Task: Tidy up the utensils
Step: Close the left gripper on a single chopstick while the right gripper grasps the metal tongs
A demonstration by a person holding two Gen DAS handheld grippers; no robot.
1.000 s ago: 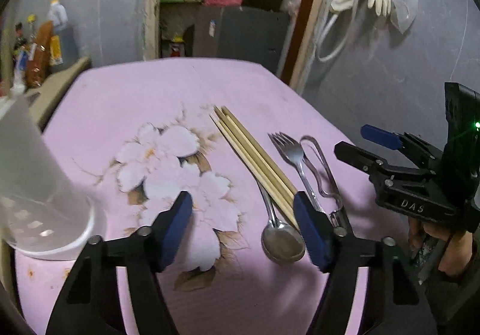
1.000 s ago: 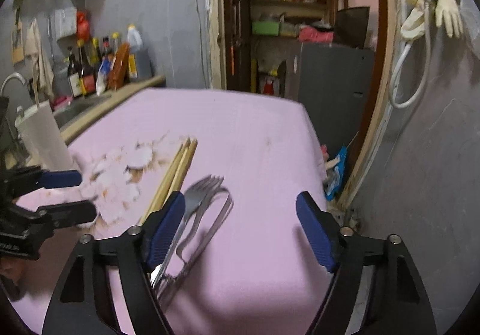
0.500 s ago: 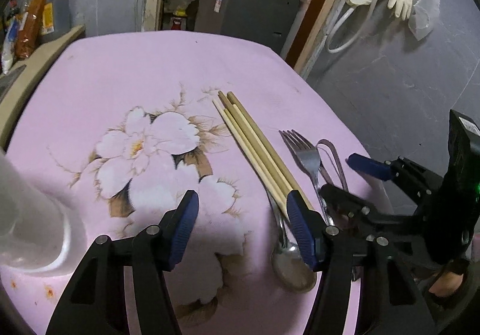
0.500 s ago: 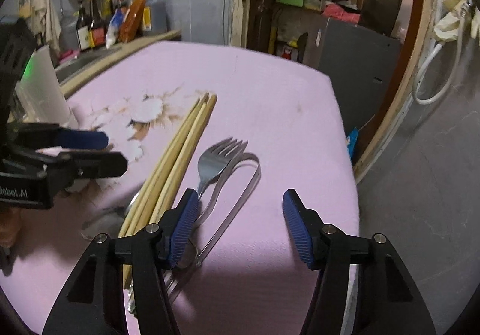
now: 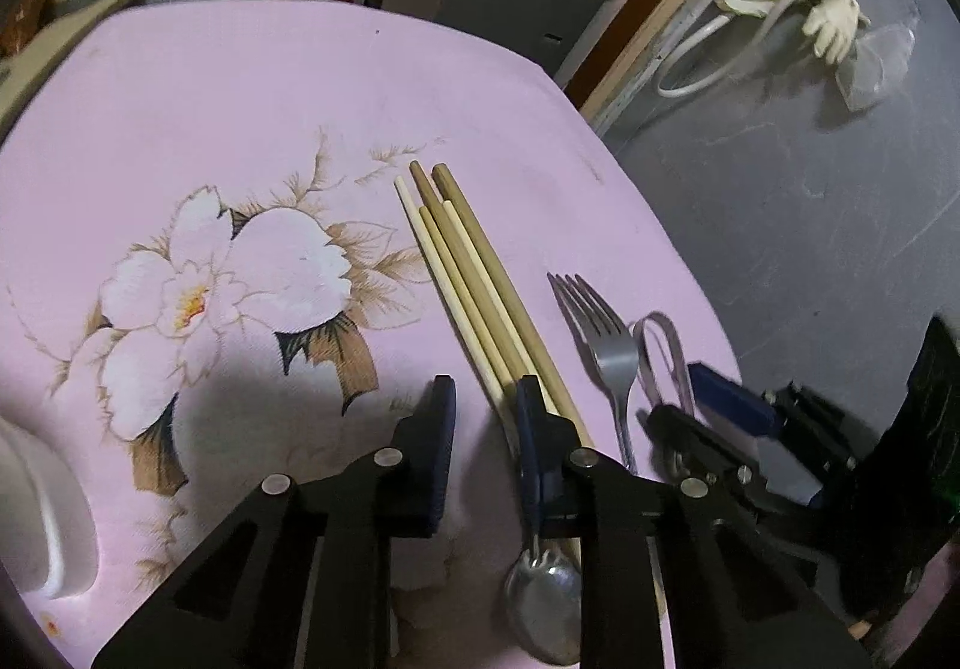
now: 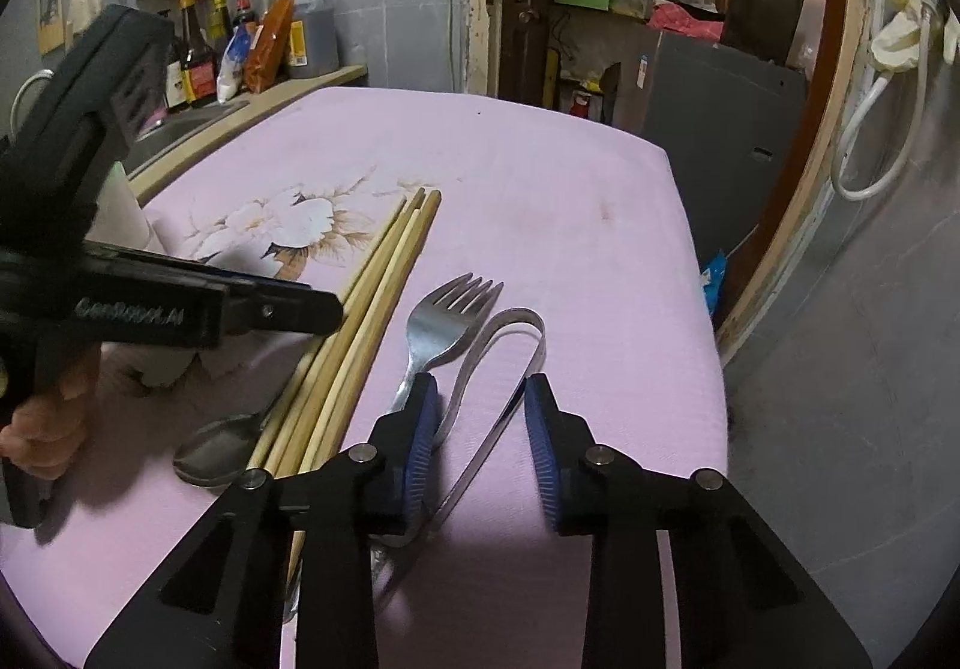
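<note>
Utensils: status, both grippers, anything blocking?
Left gripper open, low beside chopsticks. Right gripper open, straddling tongs, fork beside its left finger. Nothing gripped. Spoon half under chopsticks.

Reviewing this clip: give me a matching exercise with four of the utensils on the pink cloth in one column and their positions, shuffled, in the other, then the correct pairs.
Column one:
1. chopsticks
2. fork
3. metal tongs
4. spoon

Column two:
A. lies between the open fingers of the right hand-held gripper
B. bowl at the near end, handle running under the wooden sticks
C. bundle nearest the flower print
D. tines pointing away, between the wooden sticks and the looped metal strip

Pairs: 1-C, 2-D, 3-A, 4-B
</note>
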